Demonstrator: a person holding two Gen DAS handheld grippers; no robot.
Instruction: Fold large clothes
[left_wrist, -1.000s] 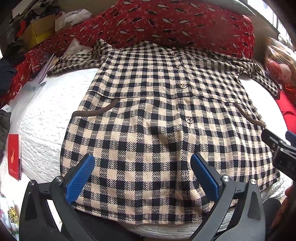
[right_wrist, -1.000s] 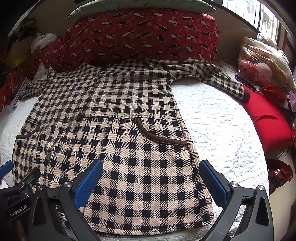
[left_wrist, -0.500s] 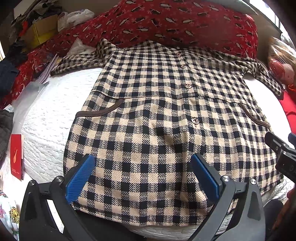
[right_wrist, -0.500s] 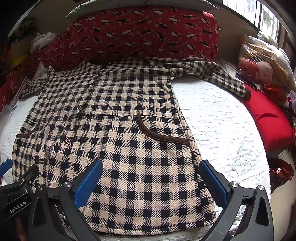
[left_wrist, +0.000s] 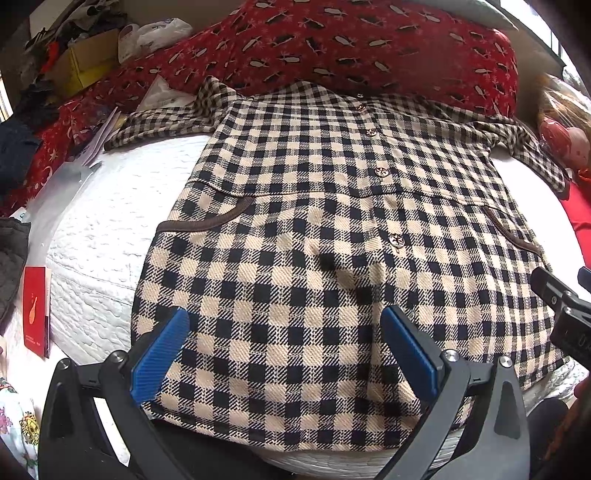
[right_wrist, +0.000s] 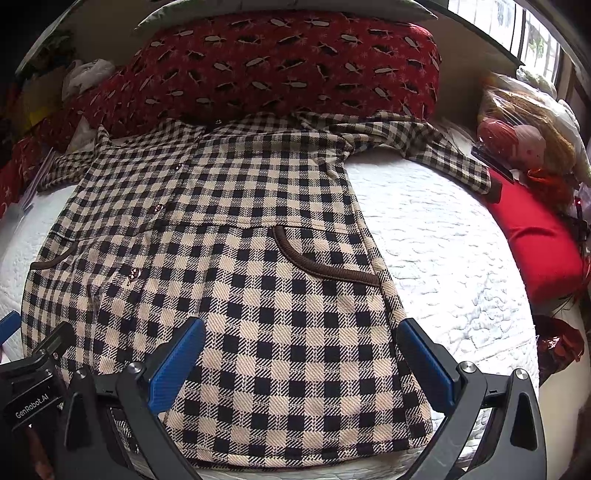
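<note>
A cream and navy checked coat (left_wrist: 314, 229) lies flat and buttoned on a white quilted bed (left_wrist: 110, 221), hem toward me and both sleeves spread out at the far end. It also shows in the right wrist view (right_wrist: 229, 266). My left gripper (left_wrist: 284, 325) is open and empty, hovering over the hem on the left half. My right gripper (right_wrist: 303, 332) is open and empty over the hem on the right half, near the brown-trimmed pocket (right_wrist: 325, 269). The other gripper's body shows at the edge of each view.
A big red patterned pillow (left_wrist: 351, 48) lies behind the collar. A red cushion (right_wrist: 535, 236) and bagged toys (right_wrist: 524, 140) are at the right edge. Papers, a cardboard box (left_wrist: 85, 62) and a red booklet (left_wrist: 35, 310) lie at the left.
Both grippers have moved slightly, so the coat sits a little farther right and higher in the views. The coat itself has not moved. Both grippers stay open.
</note>
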